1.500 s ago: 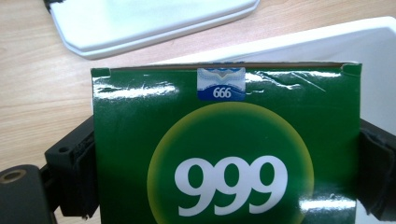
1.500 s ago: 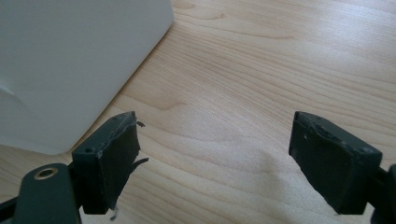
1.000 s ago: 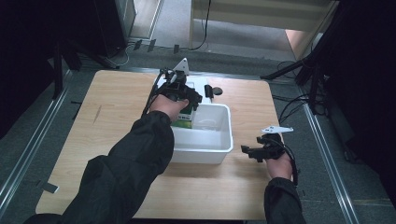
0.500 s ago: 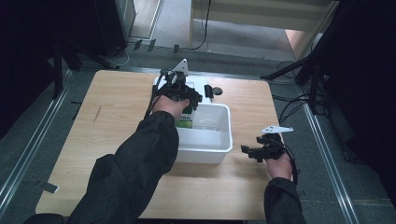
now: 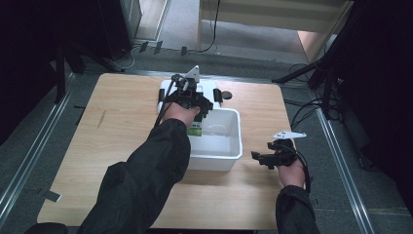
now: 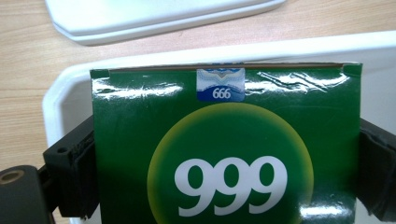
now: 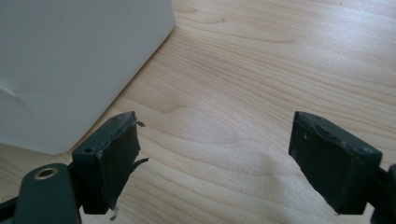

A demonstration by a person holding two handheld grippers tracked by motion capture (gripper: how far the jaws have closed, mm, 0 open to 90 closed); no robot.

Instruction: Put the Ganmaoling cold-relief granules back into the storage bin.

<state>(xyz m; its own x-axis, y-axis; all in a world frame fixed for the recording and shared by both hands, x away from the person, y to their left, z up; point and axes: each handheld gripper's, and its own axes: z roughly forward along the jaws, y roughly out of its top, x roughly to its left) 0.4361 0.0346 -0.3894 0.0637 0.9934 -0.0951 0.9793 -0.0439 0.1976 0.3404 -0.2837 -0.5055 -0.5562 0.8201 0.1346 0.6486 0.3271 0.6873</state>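
A: Where is the green box (image 6: 226, 149)?

B: Pinched across its sides by the left gripper (image 6: 226, 182), over the far-left corner of the white bin (image 5: 233, 146); a white lid (image 6: 159, 16) lies just beyond on the tabletop (image 5: 122, 131).

A: And the right gripper (image 7: 215, 163)?

B: Spread, holding nothing, beside the bin.

A: The risk?

B: The glossy wrap may slip, or the box could catch the bin's rim and tip outside.

"999" and "666" on green box (image 6: 226, 154)

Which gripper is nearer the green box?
Left. The left gripper clamps the green box over the white bin; the right gripper is open over bare table beside the bin.
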